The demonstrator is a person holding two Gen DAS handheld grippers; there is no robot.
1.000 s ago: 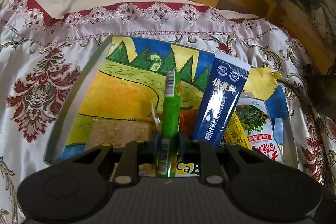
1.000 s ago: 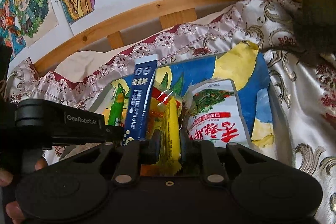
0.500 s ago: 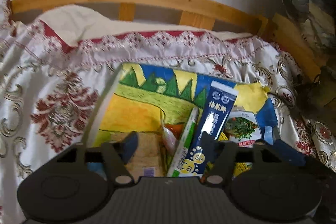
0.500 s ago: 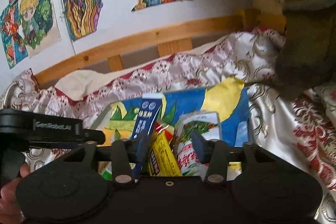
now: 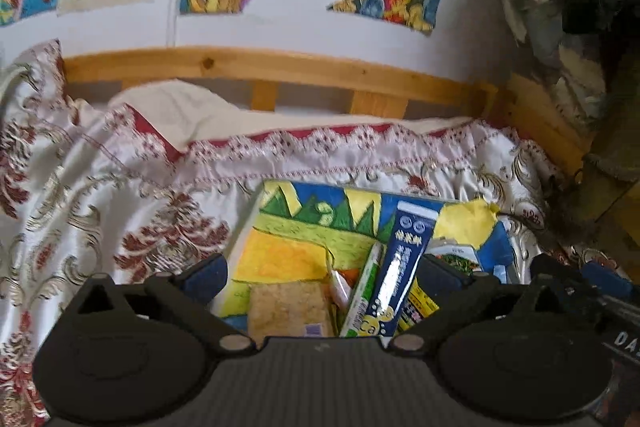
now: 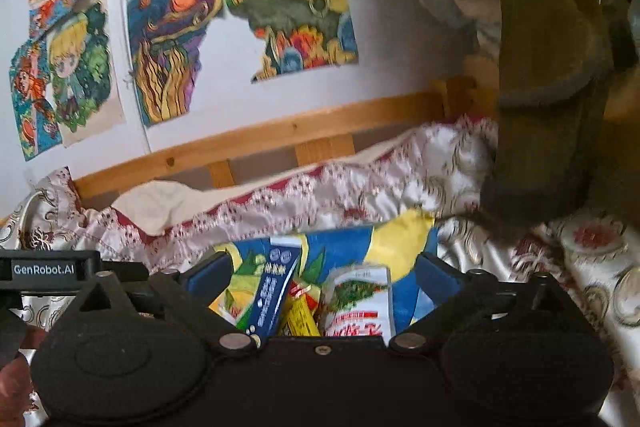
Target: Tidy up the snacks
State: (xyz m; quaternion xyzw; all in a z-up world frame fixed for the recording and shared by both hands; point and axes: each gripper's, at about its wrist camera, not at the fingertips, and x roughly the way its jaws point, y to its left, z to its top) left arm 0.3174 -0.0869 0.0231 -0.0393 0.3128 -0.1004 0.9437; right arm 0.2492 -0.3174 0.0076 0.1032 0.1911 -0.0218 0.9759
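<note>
Bed quilt (image 5: 100, 195) is soft and uneven, so the tray (image 5: 280, 259) on it has no firm base. Any knock from a retreating hand could tip it and dump the lot.

Tray is loaded lopsided: snacks are packed into its near-right part, the far-left part is bare. My guess is that the pile can slide or fan out if the quilt shifts.

Blue carton (image 5: 404, 267) leans propped on the other packs, not flat. Likely first to topple.

White bag (image 6: 356, 303) stands at the right of the pile, close to the tray's right rim. Could spill over that side.

Cracker block (image 5: 288, 307) lies flat at the left of the pile. Low risk.

Green stick (image 5: 366, 291) rests slanted against the carton; yellow stick (image 6: 302, 315) is wedged between carton and bag. Both thin, and both go if the carton goes.

Left gripper (image 5: 320, 267): jaws have just been opening, now wide, gripping nothing, snacks below the gap. Right gripper (image 6: 320, 269): same, wide and empty. Risk is a pad snagging a wrapper edge.
</note>
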